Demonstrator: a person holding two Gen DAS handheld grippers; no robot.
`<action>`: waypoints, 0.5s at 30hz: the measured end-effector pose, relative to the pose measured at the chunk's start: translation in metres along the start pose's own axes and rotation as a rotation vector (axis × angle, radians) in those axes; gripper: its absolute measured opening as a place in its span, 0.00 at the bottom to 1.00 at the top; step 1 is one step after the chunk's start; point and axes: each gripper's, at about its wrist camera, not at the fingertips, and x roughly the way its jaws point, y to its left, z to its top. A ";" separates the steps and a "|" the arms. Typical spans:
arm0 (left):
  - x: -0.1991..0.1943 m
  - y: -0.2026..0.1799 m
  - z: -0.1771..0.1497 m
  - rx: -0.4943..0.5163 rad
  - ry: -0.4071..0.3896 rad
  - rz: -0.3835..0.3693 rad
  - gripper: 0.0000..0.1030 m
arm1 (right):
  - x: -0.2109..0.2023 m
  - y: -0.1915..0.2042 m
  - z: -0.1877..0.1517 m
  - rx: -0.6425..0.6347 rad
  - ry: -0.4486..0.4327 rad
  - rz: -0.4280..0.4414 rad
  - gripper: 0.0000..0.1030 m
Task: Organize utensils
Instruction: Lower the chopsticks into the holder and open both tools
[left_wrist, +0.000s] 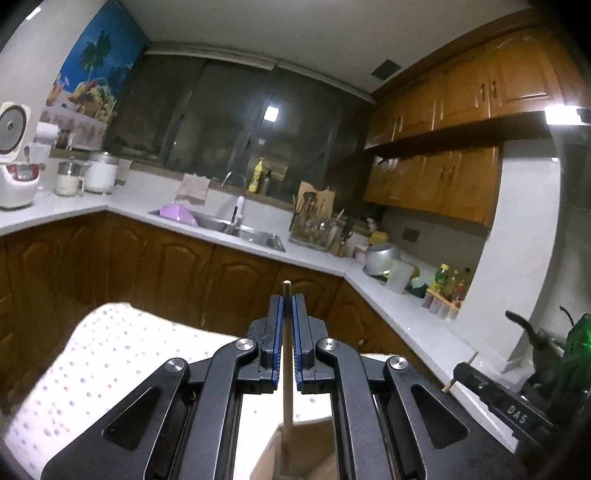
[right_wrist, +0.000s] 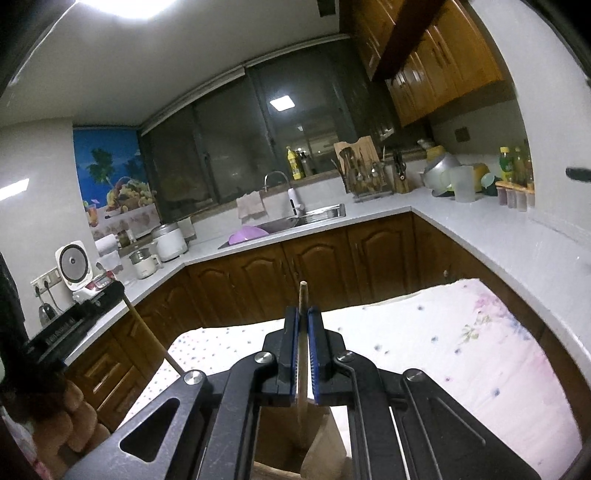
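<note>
In the left wrist view my left gripper (left_wrist: 287, 302) is shut on a thin wooden chopstick (left_wrist: 287, 369). Its tip pokes out past the blue pads and its lower end reaches down into a brown box (left_wrist: 314, 443) below. In the right wrist view my right gripper (right_wrist: 303, 314) is likewise shut on a second wooden chopstick (right_wrist: 302, 369) that runs down into the same kind of brown box (right_wrist: 273, 435). Both grippers hang over a table with a dotted white cloth (left_wrist: 92, 362). The left gripper's black housing (right_wrist: 74, 325) and its chopstick (right_wrist: 147, 332) show at the left.
A white L-shaped counter (right_wrist: 480, 240) runs around brown cabinets. On it stand a sink (right_wrist: 317, 212), a utensil rack (right_wrist: 364, 177), a rice cooker (right_wrist: 79, 269), pots and bottles (right_wrist: 513, 170). A floral cloth (right_wrist: 480, 350) covers the table's right part.
</note>
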 end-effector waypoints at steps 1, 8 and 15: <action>0.003 0.002 -0.005 -0.004 0.012 -0.004 0.04 | 0.002 -0.001 -0.003 0.000 0.002 -0.002 0.05; 0.016 0.006 -0.024 0.002 0.081 0.003 0.04 | 0.006 -0.009 -0.010 0.016 0.009 -0.018 0.05; 0.019 0.008 -0.028 0.012 0.117 0.004 0.05 | 0.006 -0.015 -0.006 0.029 0.034 -0.029 0.05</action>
